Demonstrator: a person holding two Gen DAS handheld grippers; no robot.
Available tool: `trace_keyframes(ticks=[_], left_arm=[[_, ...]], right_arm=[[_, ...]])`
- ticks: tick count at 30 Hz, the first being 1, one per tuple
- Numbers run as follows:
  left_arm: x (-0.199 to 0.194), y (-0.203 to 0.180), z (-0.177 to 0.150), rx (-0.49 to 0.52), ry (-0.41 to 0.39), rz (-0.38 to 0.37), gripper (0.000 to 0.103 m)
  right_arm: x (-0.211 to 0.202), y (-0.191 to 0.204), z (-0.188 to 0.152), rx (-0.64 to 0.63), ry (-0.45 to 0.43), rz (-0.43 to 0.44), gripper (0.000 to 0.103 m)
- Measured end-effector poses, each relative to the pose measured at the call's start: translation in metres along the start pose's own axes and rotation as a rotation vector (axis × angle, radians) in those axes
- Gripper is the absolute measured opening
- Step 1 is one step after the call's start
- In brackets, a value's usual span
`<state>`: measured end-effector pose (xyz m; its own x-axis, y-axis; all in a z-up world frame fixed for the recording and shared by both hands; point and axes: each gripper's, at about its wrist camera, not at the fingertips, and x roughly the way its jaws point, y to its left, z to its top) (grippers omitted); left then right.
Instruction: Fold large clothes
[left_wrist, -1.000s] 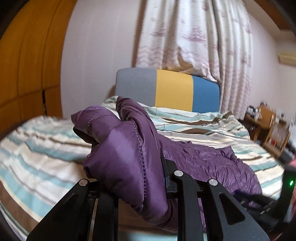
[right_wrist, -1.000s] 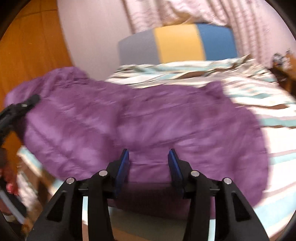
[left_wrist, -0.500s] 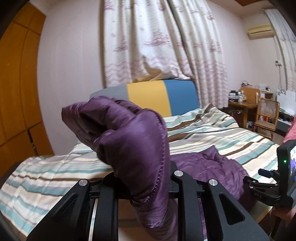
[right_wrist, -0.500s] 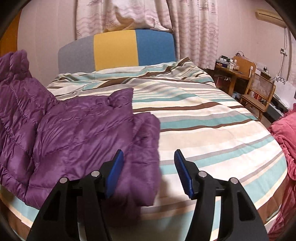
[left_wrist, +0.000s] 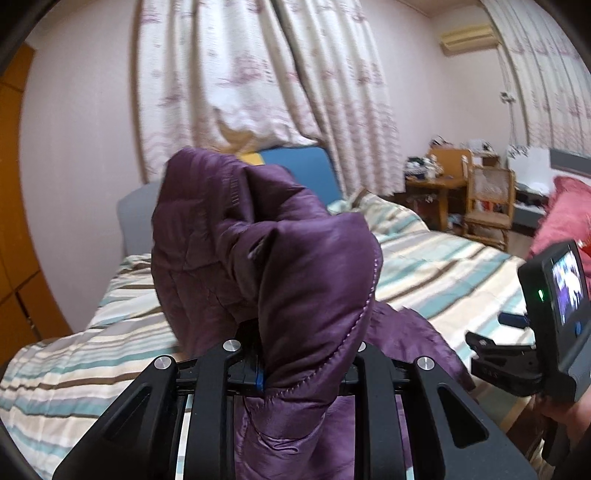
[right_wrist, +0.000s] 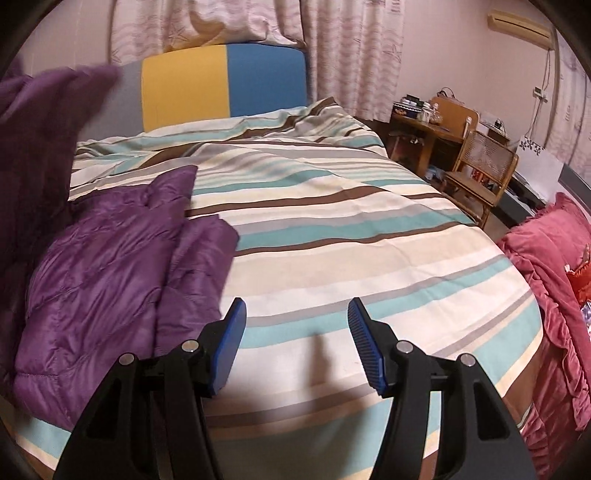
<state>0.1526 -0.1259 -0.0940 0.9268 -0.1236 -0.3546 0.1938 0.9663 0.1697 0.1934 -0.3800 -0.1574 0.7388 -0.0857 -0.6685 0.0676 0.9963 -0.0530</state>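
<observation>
Jacket, purple, quilted, puffy: one bunched end sits pinched in my left gripper, lifted clear of the bed, I judge so the rest can hang and be carried over for a fold. My right gripper is spread wide with nothing between its blue pads, hovering over the bed's near edge, free for a fresh hold. The jacket's remainder lies rumpled on the bed's near left corner; sheen slippery, stitching in horizontal rows.
</observation>
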Motion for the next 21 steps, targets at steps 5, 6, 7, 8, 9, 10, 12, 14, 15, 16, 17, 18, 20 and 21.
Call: trace_keyframes(ticks=[5,6,7,8,9,10,12,14,15,16,17,18,20,21], left_arm=[[0.023,-0.033,-0.019,0.060,0.095,-0.061,0.021],[0.026,-0.037,-0.022,0.073,0.104,-0.068,0.021],[0.029,-0.044,-0.025,0.095,0.114,-0.074,0.021],[0.031,-0.049,-0.028,0.115,0.121,-0.082,0.023],[0.034,-0.053,-0.031,0.131,0.124,-0.093,0.024],[0.038,-0.057,-0.034,0.149,0.131,-0.102,0.024],[0.043,-0.059,-0.037,0.161,0.146,-0.114,0.029],[0.043,-0.057,-0.039,0.149,0.147,-0.131,0.035],[0.043,-0.056,-0.039,0.138,0.145,-0.148,0.044],[0.042,-0.054,-0.038,0.116,0.144,-0.179,0.049],[0.040,-0.052,-0.037,0.093,0.142,-0.215,0.061],[0.037,-0.050,-0.035,0.071,0.138,-0.251,0.073],[0.031,-0.049,-0.034,0.042,0.125,-0.297,0.079],[0.028,-0.048,-0.033,0.030,0.120,-0.316,0.081]], right_arm=[[0.005,-0.009,0.001,0.040,0.021,0.007,0.057],[0.006,-0.010,0.001,0.044,0.023,0.006,0.057],[0.006,-0.012,0.002,0.047,0.023,0.006,0.057],[0.005,-0.013,0.002,0.053,0.022,0.009,0.058],[0.005,-0.014,0.002,0.059,0.022,0.010,0.058],[0.004,-0.015,0.003,0.065,0.021,0.011,0.058],[0.003,-0.017,0.004,0.075,0.019,0.015,0.058],[0.003,-0.018,0.005,0.084,0.020,0.019,0.058],[0.003,-0.019,0.005,0.085,0.020,0.020,0.058],[0.003,-0.019,0.005,0.085,0.020,0.020,0.058],[0.003,-0.019,0.005,0.085,0.020,0.020,0.058],[0.002,-0.018,0.005,0.086,0.020,0.024,0.058],[0.002,-0.018,0.005,0.089,0.020,0.036,0.058],[0.002,-0.017,0.005,0.088,0.021,0.037,0.058]])
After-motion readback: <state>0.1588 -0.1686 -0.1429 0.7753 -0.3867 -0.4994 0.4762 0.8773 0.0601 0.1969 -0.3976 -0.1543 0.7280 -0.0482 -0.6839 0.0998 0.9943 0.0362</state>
